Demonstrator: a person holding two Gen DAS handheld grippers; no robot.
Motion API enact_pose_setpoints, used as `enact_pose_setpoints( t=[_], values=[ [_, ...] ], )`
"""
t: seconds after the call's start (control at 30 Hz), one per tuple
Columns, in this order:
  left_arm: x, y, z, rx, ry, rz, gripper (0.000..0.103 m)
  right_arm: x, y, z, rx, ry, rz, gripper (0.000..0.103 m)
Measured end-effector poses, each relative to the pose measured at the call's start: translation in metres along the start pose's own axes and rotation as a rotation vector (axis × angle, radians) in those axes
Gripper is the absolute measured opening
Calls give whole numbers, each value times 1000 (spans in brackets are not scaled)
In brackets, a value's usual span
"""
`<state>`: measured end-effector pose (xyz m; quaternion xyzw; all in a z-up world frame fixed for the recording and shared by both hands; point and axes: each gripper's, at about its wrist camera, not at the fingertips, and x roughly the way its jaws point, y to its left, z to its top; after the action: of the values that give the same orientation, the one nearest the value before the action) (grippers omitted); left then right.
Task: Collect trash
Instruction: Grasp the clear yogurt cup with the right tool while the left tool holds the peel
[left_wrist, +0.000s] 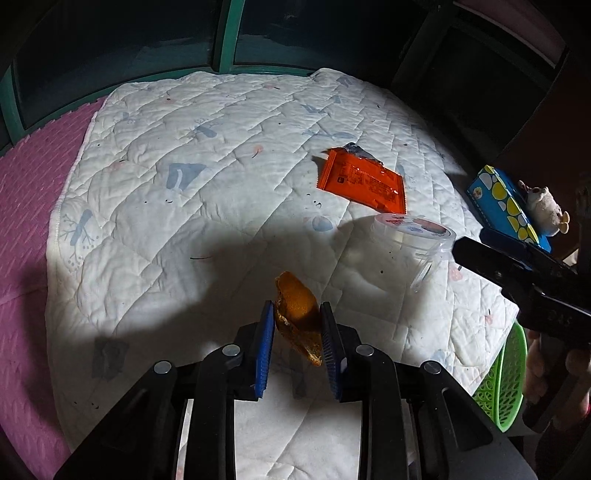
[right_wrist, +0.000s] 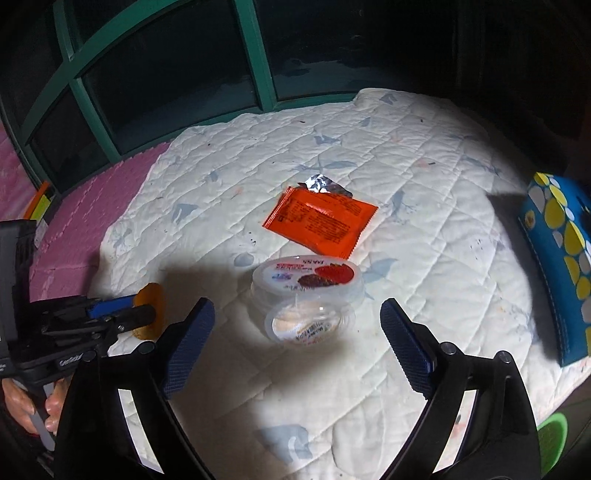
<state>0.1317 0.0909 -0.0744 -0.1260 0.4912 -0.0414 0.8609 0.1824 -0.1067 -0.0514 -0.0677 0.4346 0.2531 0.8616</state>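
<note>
Left wrist view: left gripper (left_wrist: 297, 332) fingers clamp an orange peel (left_wrist: 297, 317).
Right gripper (right_wrist: 297, 347) fingers stand apart before a clear cup (right_wrist: 306, 295); its label is unreadable.

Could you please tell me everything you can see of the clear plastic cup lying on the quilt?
The clear plastic cup is a small, round, transparent tub lying tipped on its side on the white quilted blanket. Its printed lid, picturing a red strawberry, faces away; its base faces the open right gripper, whose jaws stand wide apart without touching it. It looks empty. The orange foil wrapper lies just beyond, apparently not touching.
</note>
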Motion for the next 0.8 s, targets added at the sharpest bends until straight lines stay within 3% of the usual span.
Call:
enact_pose_setpoints(
  t=[0.37, 0.8],
  values=[
    [3, 5, 0, -11, 8, -28, 24, 46, -2, 16, -30, 91, -37, 91],
    [8, 5, -2, -12, 21, -38, 24, 58, -7, 19, -12, 127, -63, 91]
  ],
)
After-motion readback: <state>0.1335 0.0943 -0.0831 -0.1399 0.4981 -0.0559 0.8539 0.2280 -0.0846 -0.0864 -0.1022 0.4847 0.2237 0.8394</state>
